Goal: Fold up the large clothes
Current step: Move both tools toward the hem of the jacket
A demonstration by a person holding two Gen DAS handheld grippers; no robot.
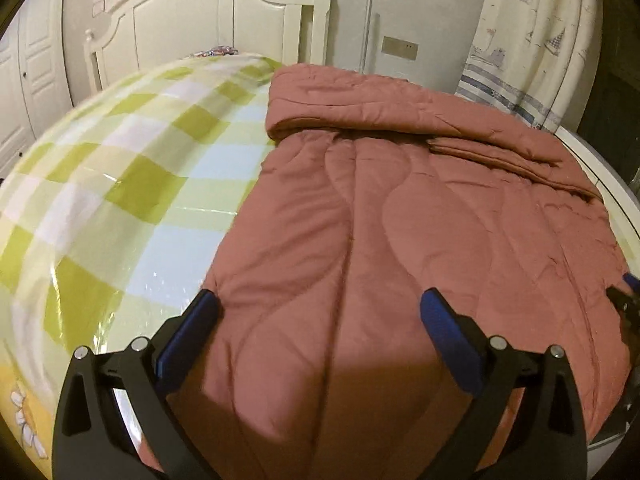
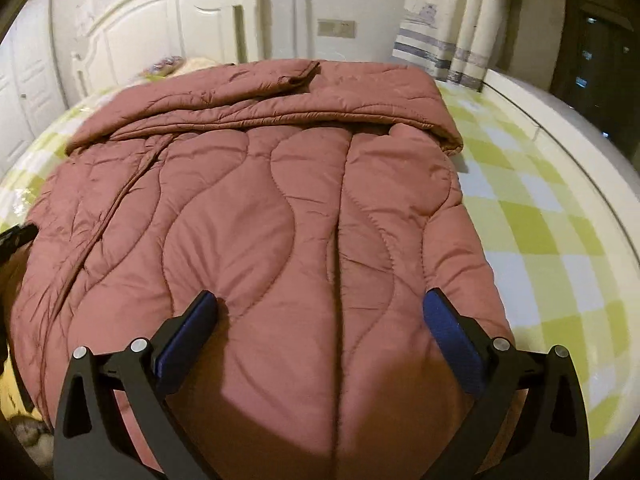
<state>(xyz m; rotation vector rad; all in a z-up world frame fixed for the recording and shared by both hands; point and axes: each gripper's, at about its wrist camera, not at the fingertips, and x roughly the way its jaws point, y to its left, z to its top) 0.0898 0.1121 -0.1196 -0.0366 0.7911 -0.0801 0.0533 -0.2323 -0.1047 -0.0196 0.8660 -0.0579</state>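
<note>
A large rust-pink quilted garment [image 1: 400, 208] [image 2: 256, 208] lies spread flat on the bed, its far end folded back toward me in a thick band [image 1: 360, 100] [image 2: 260, 96]. My left gripper [image 1: 320, 300] hovers open over its near left part, nothing between the blue pads. My right gripper [image 2: 320, 300] hovers open above the near right part, likewise empty. The right gripper's tip [image 1: 628, 292] shows at the right edge of the left wrist view. A dark part of the left gripper [image 2: 16, 238] shows at the left edge of the right wrist view.
The bed carries a glossy green, white and pale blue checked cover [image 1: 120, 184] [image 2: 540, 208]. A cream headboard [image 1: 200, 20] [image 2: 160, 24] stands behind, with a printed curtain [image 1: 532, 40] [image 2: 452, 20] beside it. A white bed edge [image 2: 560, 128] runs along the right.
</note>
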